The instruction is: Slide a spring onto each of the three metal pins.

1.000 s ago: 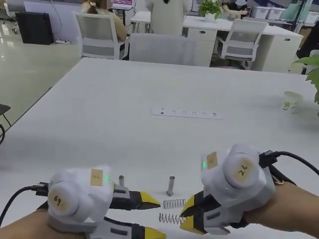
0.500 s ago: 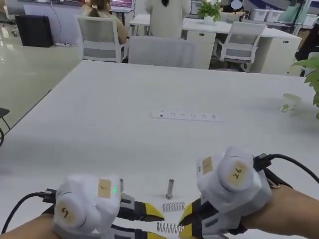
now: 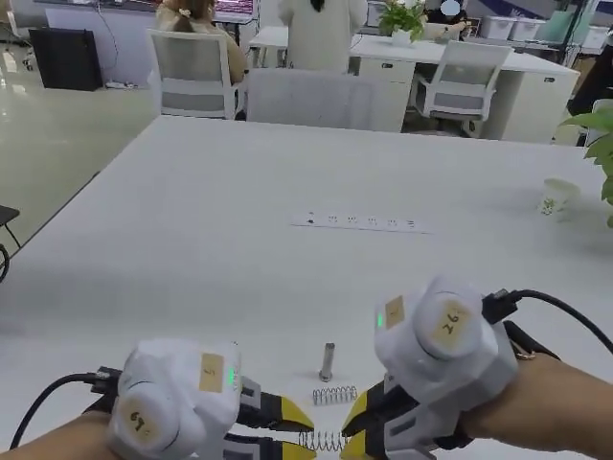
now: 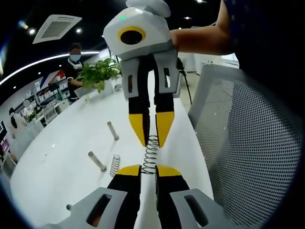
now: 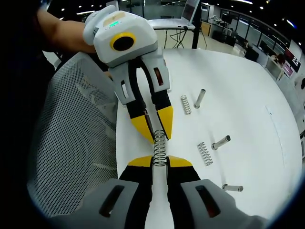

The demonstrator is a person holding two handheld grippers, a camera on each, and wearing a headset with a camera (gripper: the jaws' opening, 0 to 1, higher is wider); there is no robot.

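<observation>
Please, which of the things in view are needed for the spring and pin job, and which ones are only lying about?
For the job: held spring, loose springs, pins, left gripper, right gripper.

Just lying about: power strip, paper cup, plant.

left gripper (image 4: 149, 169) and right gripper (image 5: 159, 161) are black with yellow tips, spring (image 4: 150, 153) silver, table (image 3: 239, 192) white.

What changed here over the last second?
The left gripper moved right, up to the near spring, and now closes on its free end. The right gripper stays on the other end. The far spring and the pin beside it have not moved.
</observation>
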